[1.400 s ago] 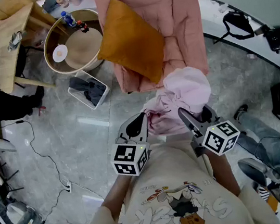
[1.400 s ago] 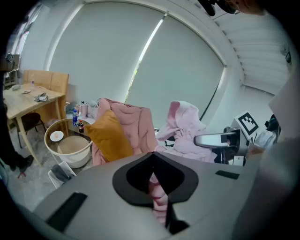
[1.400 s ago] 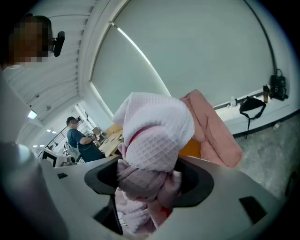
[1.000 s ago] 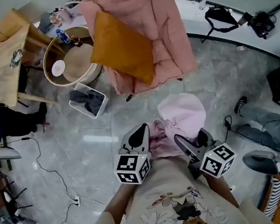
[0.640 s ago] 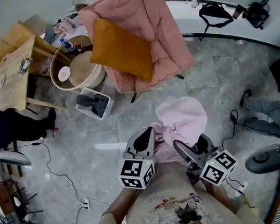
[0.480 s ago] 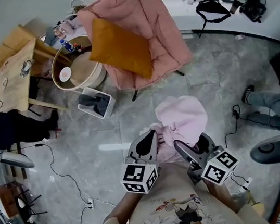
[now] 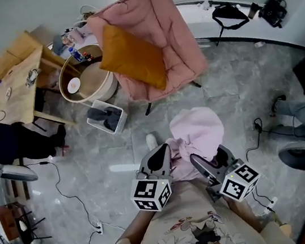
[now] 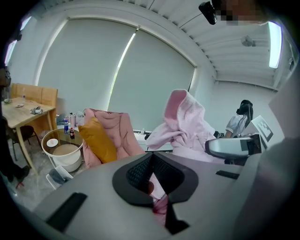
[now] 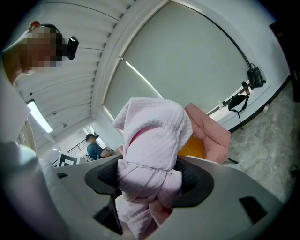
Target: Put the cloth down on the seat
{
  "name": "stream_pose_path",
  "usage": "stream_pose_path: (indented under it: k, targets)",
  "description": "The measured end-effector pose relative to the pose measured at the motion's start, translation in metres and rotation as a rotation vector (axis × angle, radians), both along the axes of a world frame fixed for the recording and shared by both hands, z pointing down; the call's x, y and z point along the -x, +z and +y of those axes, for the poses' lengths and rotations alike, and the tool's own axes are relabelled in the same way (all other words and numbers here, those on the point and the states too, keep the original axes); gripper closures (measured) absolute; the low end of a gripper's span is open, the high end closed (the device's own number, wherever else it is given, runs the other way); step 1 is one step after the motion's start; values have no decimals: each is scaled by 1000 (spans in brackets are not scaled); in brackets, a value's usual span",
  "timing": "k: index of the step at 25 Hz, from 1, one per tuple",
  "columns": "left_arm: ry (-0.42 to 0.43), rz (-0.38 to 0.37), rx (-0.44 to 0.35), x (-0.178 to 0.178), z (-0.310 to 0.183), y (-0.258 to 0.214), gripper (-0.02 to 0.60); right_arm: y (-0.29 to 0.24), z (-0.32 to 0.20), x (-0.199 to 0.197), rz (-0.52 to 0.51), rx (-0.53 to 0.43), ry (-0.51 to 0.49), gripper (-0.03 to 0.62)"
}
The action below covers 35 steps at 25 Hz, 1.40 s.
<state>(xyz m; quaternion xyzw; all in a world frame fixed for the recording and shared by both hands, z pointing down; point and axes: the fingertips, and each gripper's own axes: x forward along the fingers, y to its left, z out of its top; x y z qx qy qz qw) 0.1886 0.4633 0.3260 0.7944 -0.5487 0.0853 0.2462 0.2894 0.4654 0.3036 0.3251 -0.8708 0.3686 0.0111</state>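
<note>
- Pinching a thin fold of the pink cloth (image 7: 201, 132), the left claw (image 7: 159, 155) has its jaws pressed together on the fabric.
- The right claw (image 7: 205, 162) is clamped on a thick, bunched wad of the same cloth, which bulges up above its jaws.
- The cloth hangs between both claws, close to the person's chest and over the grey floor (image 7: 89, 157).
- It is well apart from the pink armchair (image 7: 181, 68), not on the seat.
- An orange cushion (image 7: 130, 56) leans on that seat.
- A round side table (image 7: 85, 80) and a small white basket (image 7: 105, 116) stand beside the armchair, with a wooden tabletop (image 7: 11, 83) further left.
</note>
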Motion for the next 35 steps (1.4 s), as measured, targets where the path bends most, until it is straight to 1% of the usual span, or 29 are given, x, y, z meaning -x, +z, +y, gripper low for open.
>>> stream_pose_path:
  k: [3, 6, 11, 14, 17, 25, 28, 31, 35]
  targets:
    - [12, 2, -9, 11, -15, 0, 577, -2, -11, 14, 3, -14, 3, 264]
    - [26, 4, -14, 33, -37, 4, 577, 1, -32, 37, 0, -17, 20, 264]
    - [62, 1, -27, 88, -89, -4, 577, -6, -76, 84, -44, -6, 72, 264]
    - [72, 0, -38, 130, -120, -10, 577, -6, -103, 122, -31, 0, 89, 264]
    - [86, 19, -41, 163, -144, -13, 577, -5, -126, 158, -15, 0, 102, 264]
    - [178, 35, -44, 243, -205, -22, 577, -8, -187, 238, -32, 28, 200, 264]
    - [209, 53, -45, 258, -219, -23, 577, -11, -201, 260, -23, 31, 221, 264]
    - [235, 69, -47, 262, -224, -19, 577, -8, -205, 273, -9, 38, 235, 264]
    - [237, 88, -32, 275, -227, -11, 577, 0, -211, 289, 4, 65, 252, 264]
